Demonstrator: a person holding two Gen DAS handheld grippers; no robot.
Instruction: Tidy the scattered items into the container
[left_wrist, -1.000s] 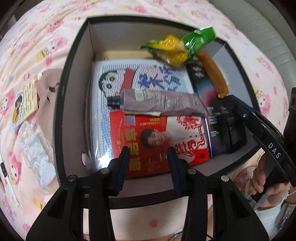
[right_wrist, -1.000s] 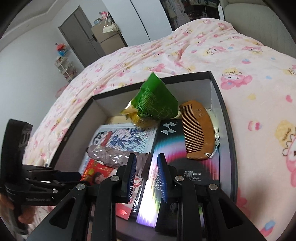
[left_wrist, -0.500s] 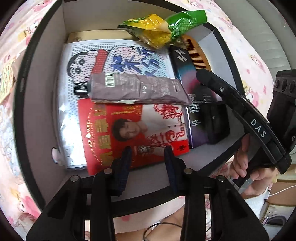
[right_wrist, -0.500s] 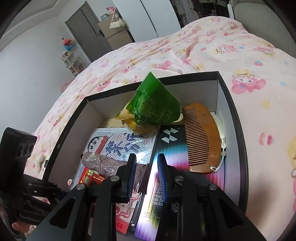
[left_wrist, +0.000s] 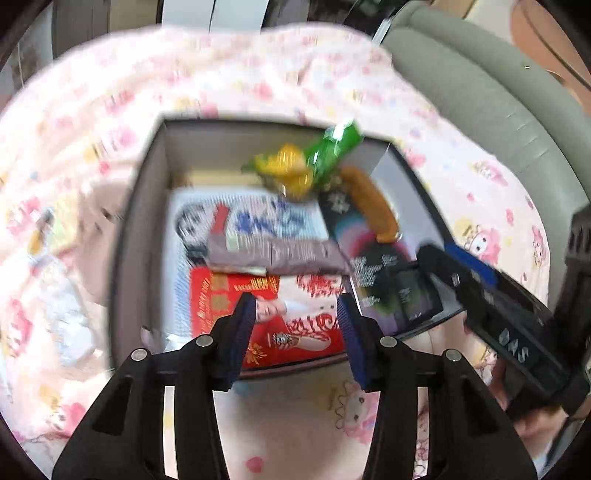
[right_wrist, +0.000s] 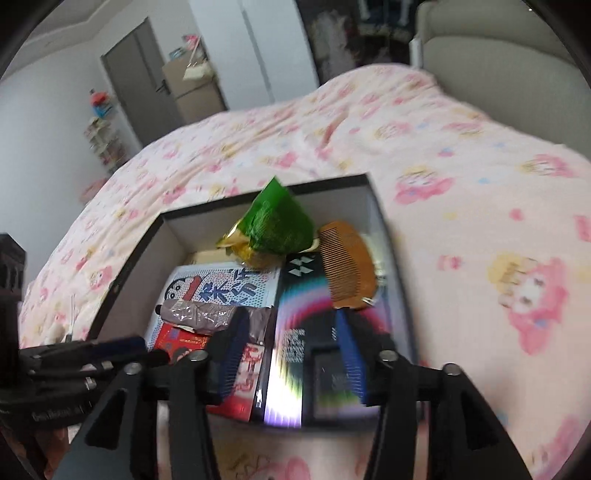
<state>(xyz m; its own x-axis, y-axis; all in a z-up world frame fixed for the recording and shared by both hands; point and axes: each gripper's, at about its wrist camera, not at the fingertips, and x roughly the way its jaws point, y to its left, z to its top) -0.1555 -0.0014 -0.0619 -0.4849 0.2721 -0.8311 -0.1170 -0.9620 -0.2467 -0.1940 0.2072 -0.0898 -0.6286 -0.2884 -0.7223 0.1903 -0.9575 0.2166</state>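
Box (right_wrist: 373, 206) on the bed holds the items; left gripper (left_wrist: 297, 332) and right gripper (right_wrist: 291, 350) jaws are opening, gripping nothing

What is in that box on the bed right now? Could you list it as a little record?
container: dark box on the pink bedspread
back: green snack bag
right side: wooden comb lying on a rainbow package
left side: cartoon book, grey tube across it, red magazine
left gripper: opening, nothing between
right gripper: opening, nothing between
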